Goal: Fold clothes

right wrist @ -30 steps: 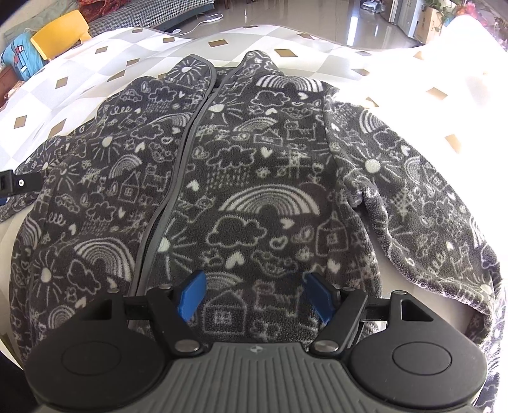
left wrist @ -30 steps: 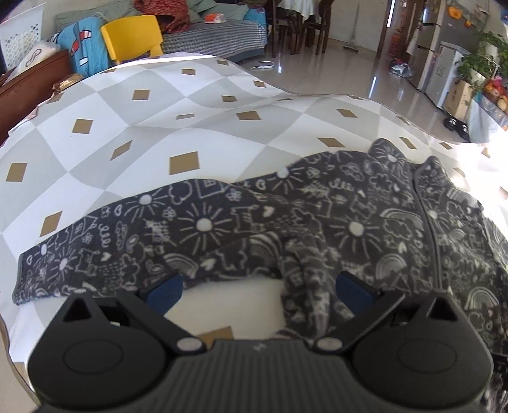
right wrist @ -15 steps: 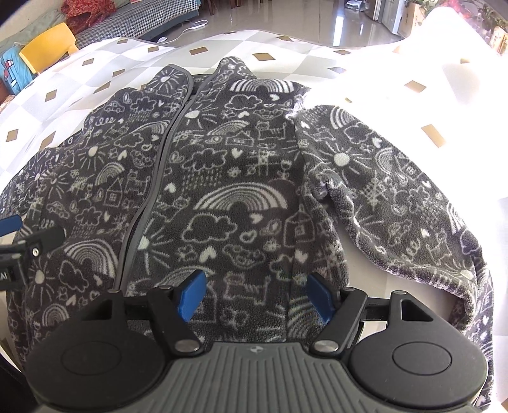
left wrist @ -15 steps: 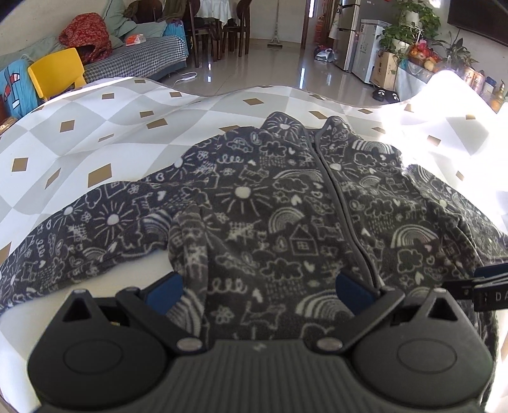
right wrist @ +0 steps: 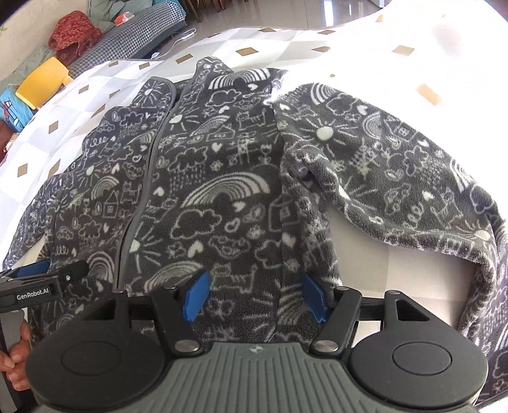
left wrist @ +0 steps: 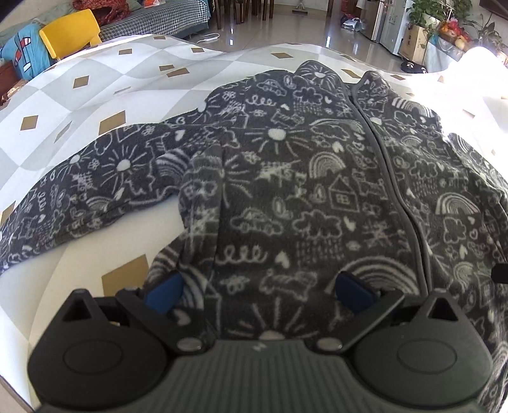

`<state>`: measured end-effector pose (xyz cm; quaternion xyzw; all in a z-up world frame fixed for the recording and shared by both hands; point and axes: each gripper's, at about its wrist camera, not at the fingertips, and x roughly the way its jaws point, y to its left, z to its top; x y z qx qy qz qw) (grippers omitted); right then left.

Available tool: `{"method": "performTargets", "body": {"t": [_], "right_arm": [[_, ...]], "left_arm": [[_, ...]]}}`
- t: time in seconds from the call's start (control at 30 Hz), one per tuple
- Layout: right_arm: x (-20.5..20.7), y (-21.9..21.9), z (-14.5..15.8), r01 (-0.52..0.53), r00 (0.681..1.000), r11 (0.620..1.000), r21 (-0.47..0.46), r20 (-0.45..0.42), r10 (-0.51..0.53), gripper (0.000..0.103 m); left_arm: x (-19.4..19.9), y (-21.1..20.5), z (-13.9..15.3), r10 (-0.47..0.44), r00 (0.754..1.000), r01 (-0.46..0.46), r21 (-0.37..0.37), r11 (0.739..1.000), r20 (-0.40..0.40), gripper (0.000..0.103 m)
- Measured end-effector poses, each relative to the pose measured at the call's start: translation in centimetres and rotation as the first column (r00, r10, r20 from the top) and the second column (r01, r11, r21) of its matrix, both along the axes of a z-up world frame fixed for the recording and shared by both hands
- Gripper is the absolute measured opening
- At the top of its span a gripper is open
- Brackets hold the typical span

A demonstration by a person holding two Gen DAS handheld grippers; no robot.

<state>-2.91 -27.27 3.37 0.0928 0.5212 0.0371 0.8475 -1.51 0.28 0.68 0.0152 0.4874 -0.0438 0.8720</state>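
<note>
A dark grey fleece jacket (left wrist: 285, 197) with white doodles lies flat, front up and zipped, on a checked cloth (left wrist: 95, 95). Its sleeves spread out to both sides (left wrist: 79, 197) (right wrist: 412, 190). My left gripper (left wrist: 258, 292) hangs low over the jacket's lower left part, jaws wide open, fleece under and between the blue pads (left wrist: 163, 294) without being pinched. My right gripper (right wrist: 254, 295) is over the lower right part by the side seam. Its jaws are closing with fleece between the pads (right wrist: 195, 295), which are not seen pressing on it. The left gripper (right wrist: 47, 276) also shows at the right wrist view's left edge.
A person's hand (right wrist: 16, 349) holds the left gripper's handle. Beyond the cloth stand a yellow chair (left wrist: 68, 30), a sofa with a houndstooth cover (left wrist: 158, 19), a shiny tiled floor, and plants and boxes (left wrist: 428, 31) at the far right.
The left gripper swung from the left sleeve over onto the jacket's body and came lower. The right gripper shifted toward the right side seam and its jaws narrowed a little.
</note>
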Motion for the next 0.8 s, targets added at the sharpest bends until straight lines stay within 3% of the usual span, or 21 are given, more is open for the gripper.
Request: {"method": "performTargets", "body": {"t": [0.6,0.8], "right_arm": [[-1.0,0.5,-0.1,-0.07,0.997,0.994,-0.085,0.01,0.071,0.061],[-0.9,0.9,0.6,-0.081,0.996,0.994,-0.078,0.028,0.083,0.061]], "left_arm": [[-0.3,0.4,0.2,0.008,1.0,-0.008,0.016,1.0,-0.01,0.103],[-0.7,0.2,1.1,0.028,0.999,-0.028,-0.009,1.0,0.046,0.103]]}}
